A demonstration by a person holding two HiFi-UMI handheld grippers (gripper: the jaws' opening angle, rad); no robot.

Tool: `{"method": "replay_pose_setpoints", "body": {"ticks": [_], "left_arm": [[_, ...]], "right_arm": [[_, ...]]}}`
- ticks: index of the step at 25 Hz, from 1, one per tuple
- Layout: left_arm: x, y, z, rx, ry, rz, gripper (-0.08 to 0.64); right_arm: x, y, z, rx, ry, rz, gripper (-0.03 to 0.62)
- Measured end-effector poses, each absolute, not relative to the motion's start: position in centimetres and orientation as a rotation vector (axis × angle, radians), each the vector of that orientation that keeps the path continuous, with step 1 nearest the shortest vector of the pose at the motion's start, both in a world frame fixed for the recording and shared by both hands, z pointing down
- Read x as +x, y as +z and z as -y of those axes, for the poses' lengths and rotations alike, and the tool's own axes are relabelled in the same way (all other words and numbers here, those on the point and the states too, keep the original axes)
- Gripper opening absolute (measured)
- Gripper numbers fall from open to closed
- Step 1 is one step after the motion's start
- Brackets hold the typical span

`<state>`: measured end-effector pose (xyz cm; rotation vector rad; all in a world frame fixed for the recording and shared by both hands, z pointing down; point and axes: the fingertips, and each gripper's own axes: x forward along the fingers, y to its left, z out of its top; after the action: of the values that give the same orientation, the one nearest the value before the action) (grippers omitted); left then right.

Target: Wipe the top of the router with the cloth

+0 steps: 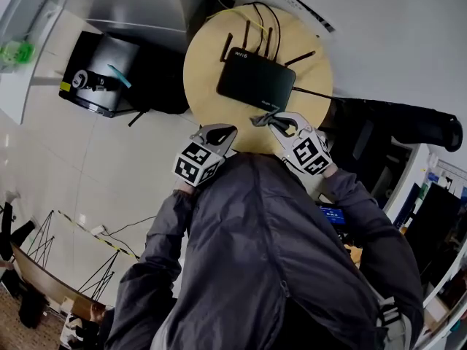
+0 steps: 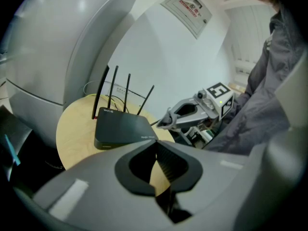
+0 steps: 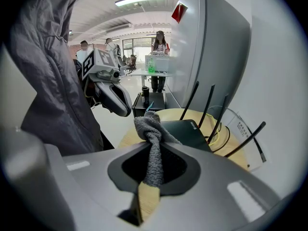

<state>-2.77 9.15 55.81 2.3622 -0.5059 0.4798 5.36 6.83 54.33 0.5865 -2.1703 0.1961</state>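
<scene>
A black router (image 1: 255, 79) with several antennas lies on a round wooden table (image 1: 204, 57), toward its far side. My right gripper (image 1: 273, 120) is shut on a twisted grey cloth (image 1: 263, 118) and hovers over the table's near edge, just short of the router's front. In the right gripper view the cloth (image 3: 153, 143) sticks up out of the jaws, with the router (image 3: 185, 131) close behind it. My left gripper (image 1: 225, 131) is shut on nothing and stays at the near left edge, clear of the router (image 2: 122, 126).
A black cabinet (image 1: 109, 71) with small items on top stands left of the table. A dark chair (image 1: 394, 122) sits to the right. Yellow and black cables (image 1: 226, 9) run behind the router. People (image 3: 160, 47) stand far off by a desk.
</scene>
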Motion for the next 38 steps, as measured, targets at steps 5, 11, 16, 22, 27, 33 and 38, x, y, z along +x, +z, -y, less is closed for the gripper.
{"method": "replay_pose_setpoints", "body": {"ticks": [5, 11, 16, 22, 27, 33, 38], "left_arm": [[-2.64, 55.81, -9.07, 2.362, 0.482, 0.505, 0.0], [-2.61, 55.89, -9.07, 2.362, 0.484, 0.508, 0.0], [-2.46, 55.75, -9.12, 2.363, 0.488, 0.504, 0.0], [-2.35, 55.78, -9.0, 2.364, 0.49, 0.5, 0.0], [-2.5, 55.78, -8.93, 2.363, 0.492, 0.501, 0.0], [-2.4, 55.73, -8.94, 2.364, 0.496, 0.49, 0.0], [-2.41, 55.78, -8.88, 2.367, 0.497, 0.482, 0.0]], "right_arm": [[5.18, 54.27, -6.76, 0.576, 0.182, 2.169, 0.038], [4.97, 54.36, -6.77, 0.57, 0.185, 2.183, 0.038], [5.1, 54.07, -6.6, 0.571, 0.175, 2.177, 0.038], [5.05, 54.36, -6.59, 0.562, 0.174, 2.168, 0.037], [4.82, 54.44, -6.45, 0.562, 0.18, 2.173, 0.037], [4.88, 54.16, -6.23, 0.567, 0.172, 2.164, 0.037], [4.79, 54.26, -6.23, 0.57, 0.178, 2.164, 0.037]]}}
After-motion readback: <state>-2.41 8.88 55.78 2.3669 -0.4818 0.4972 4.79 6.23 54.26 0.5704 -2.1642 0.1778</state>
